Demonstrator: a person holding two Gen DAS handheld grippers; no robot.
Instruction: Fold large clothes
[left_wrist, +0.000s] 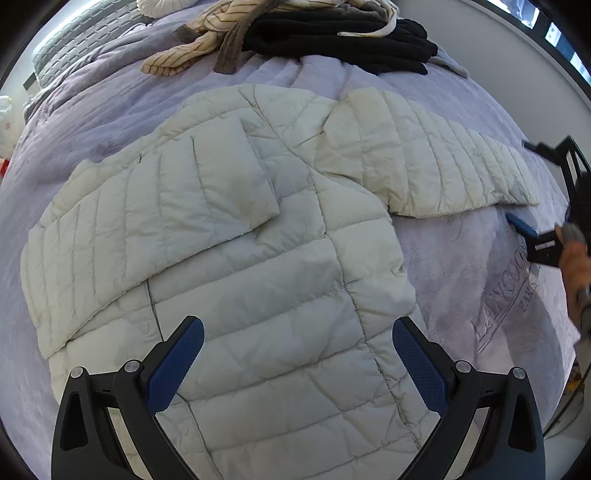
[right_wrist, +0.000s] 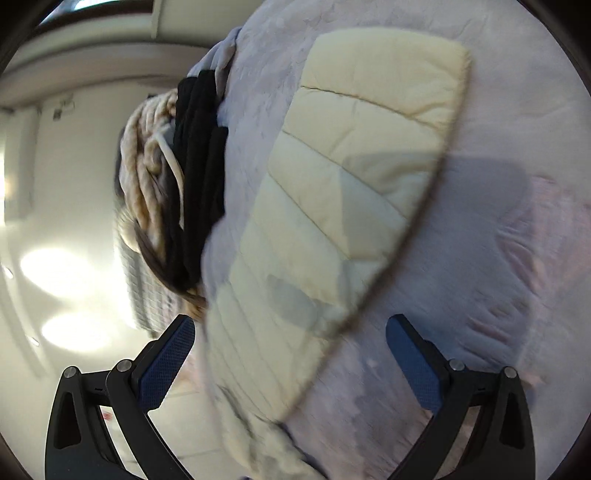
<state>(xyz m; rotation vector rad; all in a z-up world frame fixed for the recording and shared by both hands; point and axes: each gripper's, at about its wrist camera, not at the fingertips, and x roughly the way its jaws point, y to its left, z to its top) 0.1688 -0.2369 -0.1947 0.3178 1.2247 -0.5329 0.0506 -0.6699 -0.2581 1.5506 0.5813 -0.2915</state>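
Just one quilted jacket (left_wrist: 258, 240) outspread.

soft even daylight, fisheye bending at the edges; right wrist view motion-blurred, with floor (right_wrist: 62, 291) glare.

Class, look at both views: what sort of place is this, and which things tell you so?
Probably a bedroom: a bed's lilac quilted cover, a cream puffer jacket spread on it, and a pile of other clothes.

You have bare bed (left_wrist: 461, 280) beside the jacket's (left_wrist: 280, 280) right edge, under its outstretched sleeve (left_wrist: 443, 162). The clothes pile (left_wrist: 314, 33) blocks the far side; your right claw (left_wrist: 532, 240) crowds that sleeve's cuff.
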